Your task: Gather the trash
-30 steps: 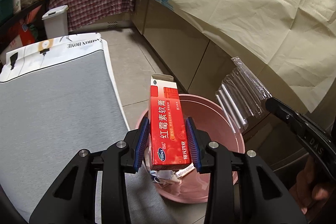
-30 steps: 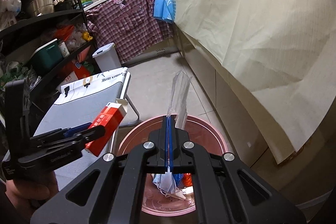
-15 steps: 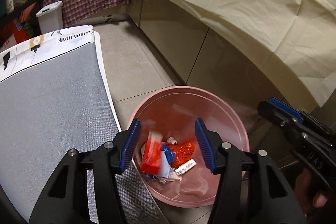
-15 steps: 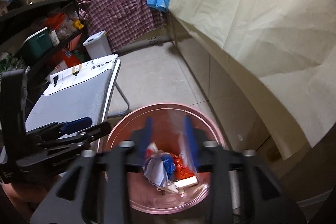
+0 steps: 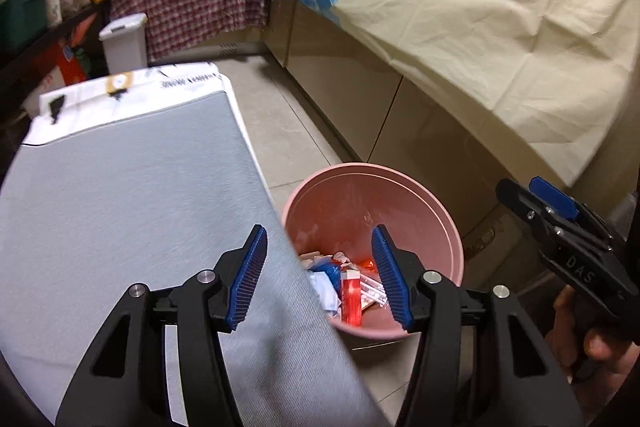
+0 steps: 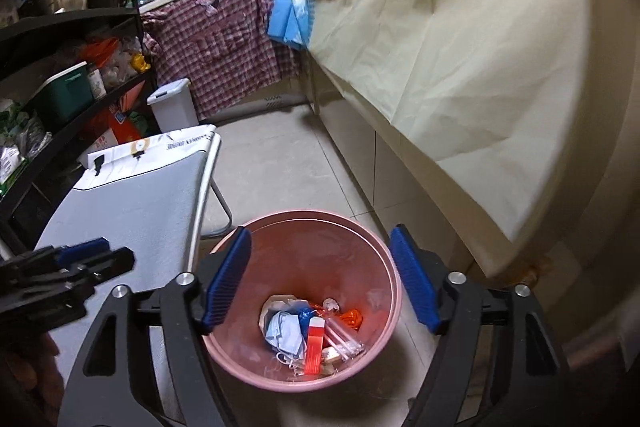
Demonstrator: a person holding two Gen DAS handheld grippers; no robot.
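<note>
Right wrist view is looking down into the round pink plastic bin (image 6: pixel 384 267), which is standing on the tiled floor (image 6: pixel 280 167) directly below and ahead of the right hand-held gripper (image 6: pixel 320 275). Its jaws have just been opening and are standing wide, with nothing between them. The red and white cardboard box (image 6: pixel 315 345) is lying at the bottom of the bin, its long axis running roughly toward the camera, beside the clear plastic sleeve of straws (image 6: pixel 344 341) and a crumpled pale blue face mask (image 6: pixel 286 333).

From the left wrist, the left hand-held gripper (image 5: pixel 320 279) is hanging over the near edge of the grey padded surface (image 5: pixel 120 207) and the bin's left side; its jaws have also just been opening, are moderately wide and are carrying nothing. The bin is sitting just right of that surface, so the right hand is the nearer one to it (the left is closer to the surface).

No further trash is showing on the visible part of the grey surface, so I judge both drops done. Around them, a cream cloth (image 6: pixel 460 47) is draping the cabinets (image 5: pixel 348 99) on the right, a plaid shirt (image 6: pixel 224 43) is hanging at the back, and dark shelving (image 6: pixel 60 27) is crowding the left.
</note>
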